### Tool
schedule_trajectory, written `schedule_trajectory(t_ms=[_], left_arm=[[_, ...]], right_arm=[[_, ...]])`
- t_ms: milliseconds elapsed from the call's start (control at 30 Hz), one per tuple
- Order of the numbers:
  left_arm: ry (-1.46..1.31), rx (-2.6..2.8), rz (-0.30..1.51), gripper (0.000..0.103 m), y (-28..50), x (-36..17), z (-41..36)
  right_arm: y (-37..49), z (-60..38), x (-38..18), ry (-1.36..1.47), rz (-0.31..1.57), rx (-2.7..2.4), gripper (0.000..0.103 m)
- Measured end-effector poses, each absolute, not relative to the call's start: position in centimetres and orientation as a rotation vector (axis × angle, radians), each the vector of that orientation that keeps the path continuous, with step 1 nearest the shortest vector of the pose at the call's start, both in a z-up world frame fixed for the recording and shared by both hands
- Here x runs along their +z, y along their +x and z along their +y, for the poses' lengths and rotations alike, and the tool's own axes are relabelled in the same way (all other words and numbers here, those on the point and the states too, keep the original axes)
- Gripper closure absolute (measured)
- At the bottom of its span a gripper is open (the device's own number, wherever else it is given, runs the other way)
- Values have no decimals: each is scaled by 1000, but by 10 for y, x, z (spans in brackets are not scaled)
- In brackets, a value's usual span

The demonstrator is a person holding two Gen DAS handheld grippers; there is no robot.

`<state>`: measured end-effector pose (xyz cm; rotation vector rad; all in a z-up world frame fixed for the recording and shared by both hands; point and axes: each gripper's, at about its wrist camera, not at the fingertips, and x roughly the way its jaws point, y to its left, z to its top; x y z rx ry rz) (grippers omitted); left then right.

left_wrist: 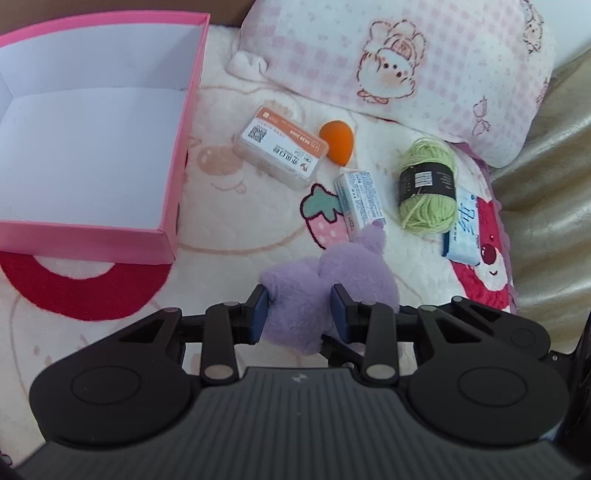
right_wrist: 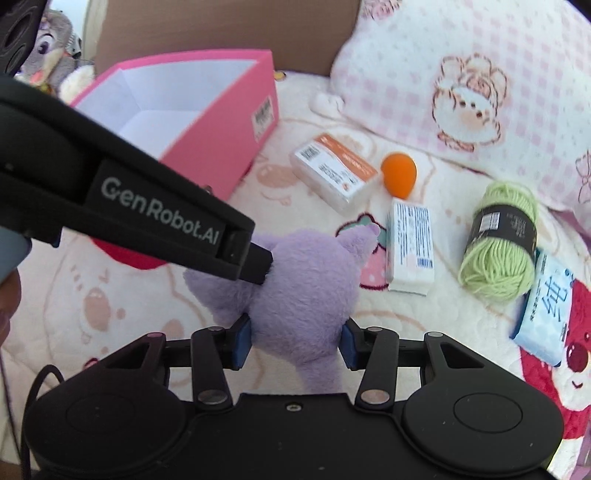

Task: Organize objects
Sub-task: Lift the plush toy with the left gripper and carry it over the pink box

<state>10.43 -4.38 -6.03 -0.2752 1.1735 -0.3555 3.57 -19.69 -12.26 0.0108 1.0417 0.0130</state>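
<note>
A purple plush toy (left_wrist: 314,284) lies on the patterned blanket; both grippers hold it. My left gripper (left_wrist: 301,314) is shut on one part of it; its arm also shows in the right wrist view (right_wrist: 155,214), touching the plush. My right gripper (right_wrist: 295,341) is shut on the plush (right_wrist: 306,280) body. An open, empty pink box (left_wrist: 177,155) stands at the left (right_wrist: 236,147). Beyond the plush lie an orange-labelled clear box (left_wrist: 282,147), an orange sponge (left_wrist: 336,142), a white-blue carton (left_wrist: 360,199), green yarn (left_wrist: 428,184) and a blue tissue pack (left_wrist: 463,229).
A pink checked pillow (left_wrist: 406,59) lies behind the objects. A beige quilted cover (left_wrist: 546,206) borders the blanket at the right. Other plush toys (right_wrist: 51,51) sit behind the pink box, by a brown headboard (right_wrist: 221,26).
</note>
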Motion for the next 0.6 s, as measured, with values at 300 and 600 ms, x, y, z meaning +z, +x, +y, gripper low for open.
schedule_trajectory(t_ms=[300, 600], left_arm=[[-212, -375, 1116, 68, 73, -10, -21], [-155, -390, 1088, 68, 45, 27, 7]], right_arm=[[15, -173, -79, 15, 990, 48, 51], [2, -150, -45, 64, 952, 99, 50]])
